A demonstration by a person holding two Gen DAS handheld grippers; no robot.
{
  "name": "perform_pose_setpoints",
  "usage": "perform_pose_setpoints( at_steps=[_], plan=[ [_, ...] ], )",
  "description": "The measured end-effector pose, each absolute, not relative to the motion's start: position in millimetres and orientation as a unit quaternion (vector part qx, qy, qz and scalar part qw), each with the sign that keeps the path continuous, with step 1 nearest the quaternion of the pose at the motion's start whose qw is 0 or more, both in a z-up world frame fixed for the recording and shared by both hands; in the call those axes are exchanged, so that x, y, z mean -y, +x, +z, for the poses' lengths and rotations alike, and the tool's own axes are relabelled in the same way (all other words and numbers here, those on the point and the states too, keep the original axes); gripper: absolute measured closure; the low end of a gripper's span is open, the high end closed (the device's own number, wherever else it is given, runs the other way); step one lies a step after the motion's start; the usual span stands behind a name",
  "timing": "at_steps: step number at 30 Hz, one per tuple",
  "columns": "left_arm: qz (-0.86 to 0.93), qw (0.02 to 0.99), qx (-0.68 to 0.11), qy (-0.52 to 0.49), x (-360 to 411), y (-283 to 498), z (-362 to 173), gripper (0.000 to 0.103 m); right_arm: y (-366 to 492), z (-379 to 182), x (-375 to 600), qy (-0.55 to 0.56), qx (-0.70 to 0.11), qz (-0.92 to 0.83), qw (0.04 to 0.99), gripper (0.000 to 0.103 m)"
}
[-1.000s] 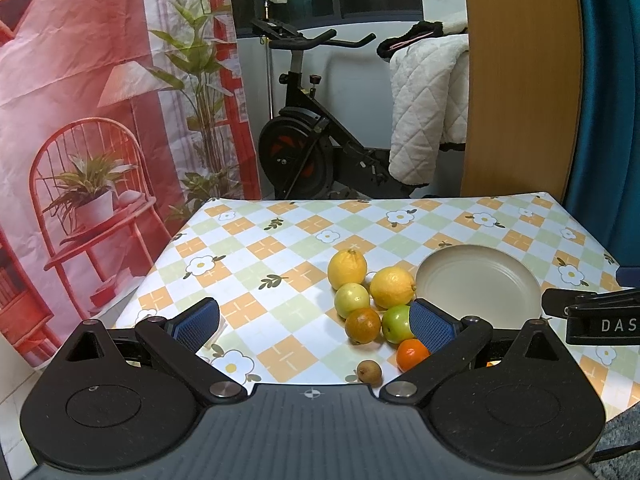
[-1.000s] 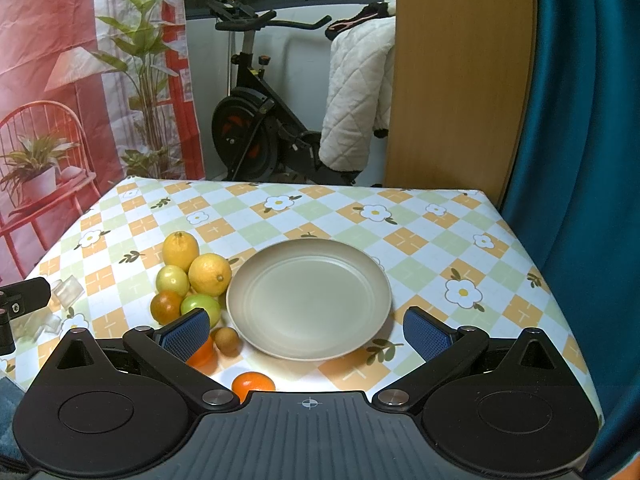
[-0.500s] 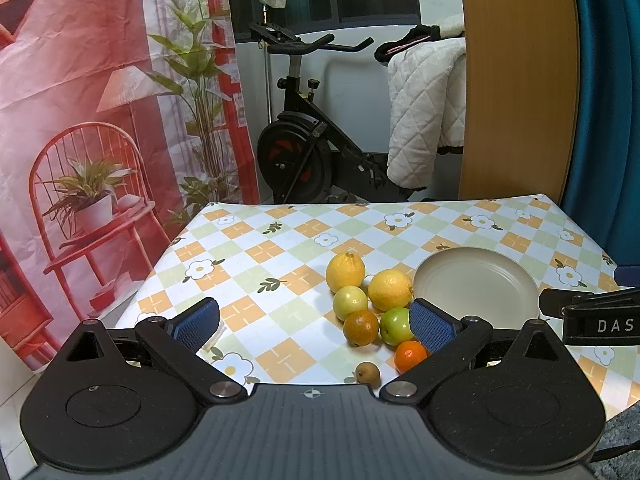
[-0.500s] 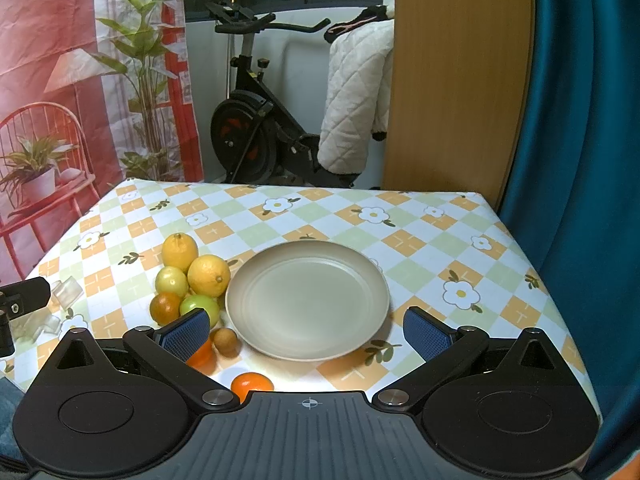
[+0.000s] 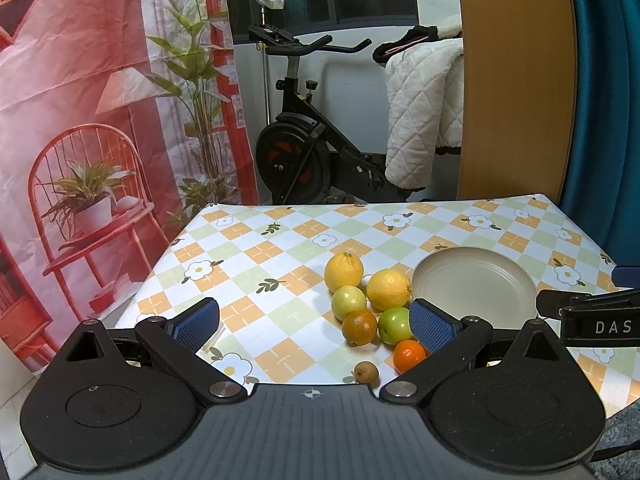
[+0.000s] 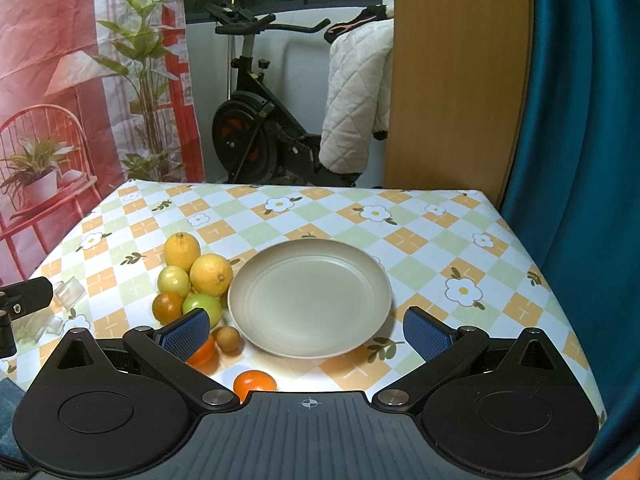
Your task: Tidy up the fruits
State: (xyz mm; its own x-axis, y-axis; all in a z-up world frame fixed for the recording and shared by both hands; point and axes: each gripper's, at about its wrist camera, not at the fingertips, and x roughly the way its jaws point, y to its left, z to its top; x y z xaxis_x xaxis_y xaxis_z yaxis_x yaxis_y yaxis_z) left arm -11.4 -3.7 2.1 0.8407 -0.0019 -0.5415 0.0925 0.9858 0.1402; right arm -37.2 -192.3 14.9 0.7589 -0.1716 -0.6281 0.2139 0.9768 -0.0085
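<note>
Left wrist view: the left gripper (image 5: 314,318) is held wide apart and empty above the near table edge. Just to its right a fruit cluster is seen: 2 lemons (image 5: 344,272), a pale green fruit (image 5: 349,302), a dark orange (image 5: 359,327), a green apple (image 5: 394,325), a bright tangerine (image 5: 409,356) and 1 small brown fruit (image 5: 366,372). Further right the plate (image 5: 476,284) lies bare, just beside the cluster.

Right wrist view: the right gripper (image 6: 306,330) is likewise spread wide and empty, in front of the plate; a 2nd tangerine (image 6: 255,384) is noted near its base.

Step judged: approach, no fruit yet moved. Next, 1 gripper must be lowered around a fruit, closed gently, and the fruit carried to the plate.
</note>
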Motion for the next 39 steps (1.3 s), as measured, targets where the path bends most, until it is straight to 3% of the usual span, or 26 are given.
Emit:
perform_pose_setpoints(
  at_steps=[24,30,34,39],
  plan=[
    [-0.026,0.952,-0.295,0.074,0,-8,-3,0.001,-39,8,184,0.033,-0.33,-0.1,0.938,0.0],
    [-0.01,0.957,-0.275,0.089,-4,0,-5,0.001,-42,2,181,0.026,-0.298,-0.076,0.951,0.0],
    [-0.021,0.957,-0.279,0.073,-9,10,-8,0.011,-39,-5,182,0.029,-0.279,-0.056,0.958,0.0],
    [-0.048,0.96,-0.272,0.056,-10,15,-15,0.012,-34,-12,191,0.047,-0.273,-0.031,0.96,0.0]
  ],
)
